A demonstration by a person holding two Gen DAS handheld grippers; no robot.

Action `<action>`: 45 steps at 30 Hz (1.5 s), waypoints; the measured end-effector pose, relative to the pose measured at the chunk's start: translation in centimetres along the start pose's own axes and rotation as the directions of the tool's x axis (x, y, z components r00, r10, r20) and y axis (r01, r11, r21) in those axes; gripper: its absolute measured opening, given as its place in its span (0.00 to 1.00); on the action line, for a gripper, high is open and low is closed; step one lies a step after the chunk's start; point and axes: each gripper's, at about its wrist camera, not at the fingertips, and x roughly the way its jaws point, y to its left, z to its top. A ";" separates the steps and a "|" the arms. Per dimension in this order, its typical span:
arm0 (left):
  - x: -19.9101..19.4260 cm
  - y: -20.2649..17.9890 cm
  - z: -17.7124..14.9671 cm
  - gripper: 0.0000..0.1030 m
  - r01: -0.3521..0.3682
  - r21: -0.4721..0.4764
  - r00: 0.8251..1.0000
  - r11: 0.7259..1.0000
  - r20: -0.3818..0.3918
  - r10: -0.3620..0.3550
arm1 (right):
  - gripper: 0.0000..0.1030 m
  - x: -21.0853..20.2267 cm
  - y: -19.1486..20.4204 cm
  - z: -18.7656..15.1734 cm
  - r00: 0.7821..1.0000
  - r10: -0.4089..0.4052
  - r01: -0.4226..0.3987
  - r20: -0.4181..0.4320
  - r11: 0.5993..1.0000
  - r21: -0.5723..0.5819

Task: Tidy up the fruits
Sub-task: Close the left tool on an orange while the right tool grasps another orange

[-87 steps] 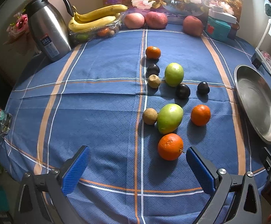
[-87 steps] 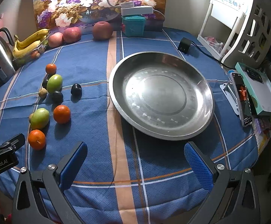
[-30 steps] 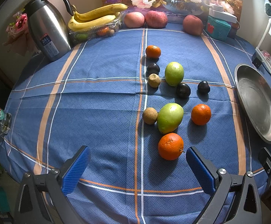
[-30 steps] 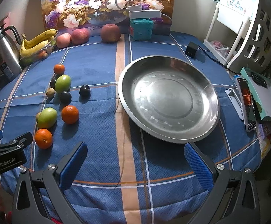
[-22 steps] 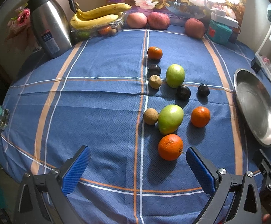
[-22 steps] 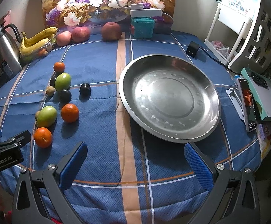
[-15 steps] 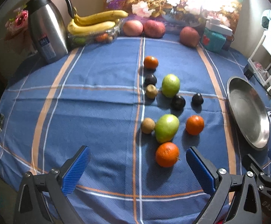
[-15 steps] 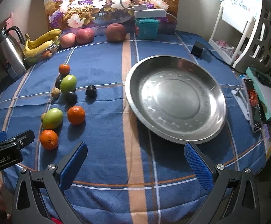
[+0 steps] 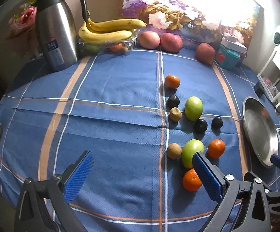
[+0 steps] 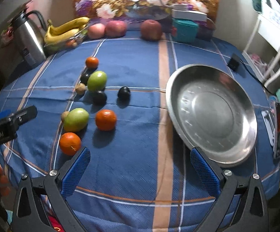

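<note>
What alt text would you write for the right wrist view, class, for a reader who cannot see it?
An open right gripper with blue pads hovers over a blue striped tablecloth, an empty steel dish ahead on its right. Left of the dish lie loose fruits: three oranges, two green fruits, small dark and brown ones. Bananas, apples and a steel jug line the far edge.

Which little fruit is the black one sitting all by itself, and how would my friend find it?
Start at the big silver dish on the blue tablecloth and look toward the loose fruit. The first one you meet is the lone dark fruit. Unlike the other two dark ones, it touches nothing, while they sit right by the far green fruit.
</note>
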 end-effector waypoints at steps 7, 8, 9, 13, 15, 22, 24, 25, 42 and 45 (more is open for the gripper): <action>1.1 -0.4 0.1 1.00 0.008 0.037 0.999 0.999 -0.048 -0.006 | 1.00 0.3 1.4 1.1 1.000 0.001 0.001 0.024 0.997 -0.071; 1.3 -0.5 0.1 1.00 0.012 0.044 0.998 0.999 -0.055 -0.010 | 1.00 0.4 1.6 1.2 0.999 -0.018 0.021 0.032 0.996 -0.089; 1.4 -0.6 0.1 1.00 0.021 0.050 0.998 0.998 -0.063 -0.018 | 1.00 0.4 1.9 1.1 0.999 -0.027 0.031 0.037 0.994 -0.107; 1.8 -1.1 -0.4 1.00 0.074 0.064 0.993 0.995 -0.092 -0.068 | 1.00 1.2 2.3 1.5 1.000 0.008 -0.005 0.021 0.990 -0.141; 2.1 -1.4 -0.7 1.00 0.091 0.068 0.991 0.994 -0.109 -0.083 | 1.00 1.3 2.3 1.7 1.000 0.012 -0.009 0.019 0.990 -0.144; 3.4 -3.8 -2.0 0.97 0.167 0.131 0.971 0.977 -0.194 -0.140 | 0.99 1.6 1.5 3.5 0.998 0.057 -0.055 0.006 0.992 -0.115; 3.5 -4.5 -2.2 0.96 0.191 0.148 0.965 0.970 -0.211 -0.158 | 0.98 1.8 1.4 4.0 0.998 0.059 -0.059 -0.001 0.991 -0.117; 3.7 -5.0 -2.4 0.95 0.197 0.162 0.963 0.967 -0.220 -0.159 | 0.95 2.0 1.3 4.2 0.998 0.064 -0.064 -0.007 0.992 -0.111; 6.6 -7.3 -3.2 0.69 0.237 0.153 0.942 0.959 -0.276 -0.189 | 0.60 8.1 2.4 4.5 0.958 0.228 -0.234 -0.172 0.972 -0.016; 6.5 -7.1 -3.1 0.60 0.234 0.155 0.944 0.960 -0.271 -0.187 | 0.53 9.1 2.8 4.5 0.954 0.233 -0.241 -0.187 0.970 -0.020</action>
